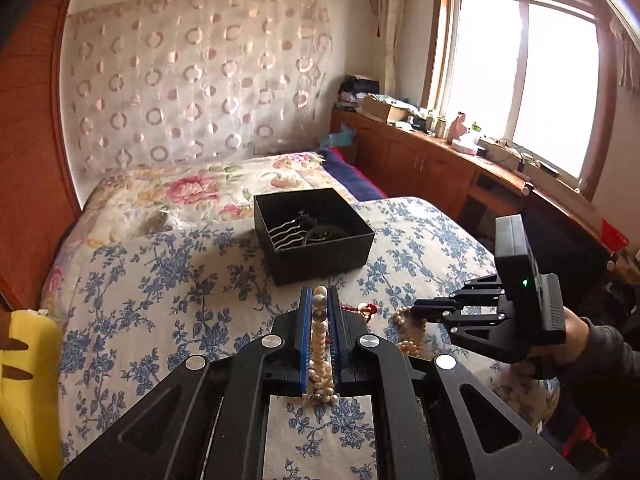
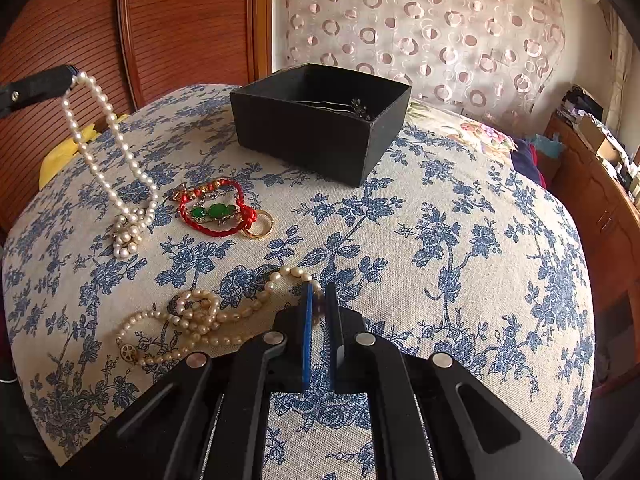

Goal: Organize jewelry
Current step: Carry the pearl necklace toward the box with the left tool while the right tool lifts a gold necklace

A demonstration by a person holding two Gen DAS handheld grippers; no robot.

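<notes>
A black box (image 2: 320,128) sits open on the blue flower cloth (image 2: 460,240), with some wavy hairpins (image 1: 288,232) and dark bits inside. Near it lie a red cord bracelet (image 2: 216,210) with green stones and a gold ring (image 2: 260,224) touching the cord. A yellow pillow (image 1: 32,380) pokes out at the cloth's edge, and a flowery quilt (image 1: 192,188) lies behind the box.

The left gripper (image 1: 320,300) is pressed together on a white pearl necklace (image 2: 108,148). The top of the string is lifted up, and its bottom end is still bunched on the cloth, just beside the red bracelet.

The right gripper (image 2: 319,292) has its tips down at a cream pearl necklace (image 2: 192,320), which lies in loops on the cloth. Its jaws are close together with a small gap, and the beads at the tips are blurry, so I cannot tell if it pinches them.

A hand (image 1: 576,340) holds the right gripper low and pointing sideways
</notes>
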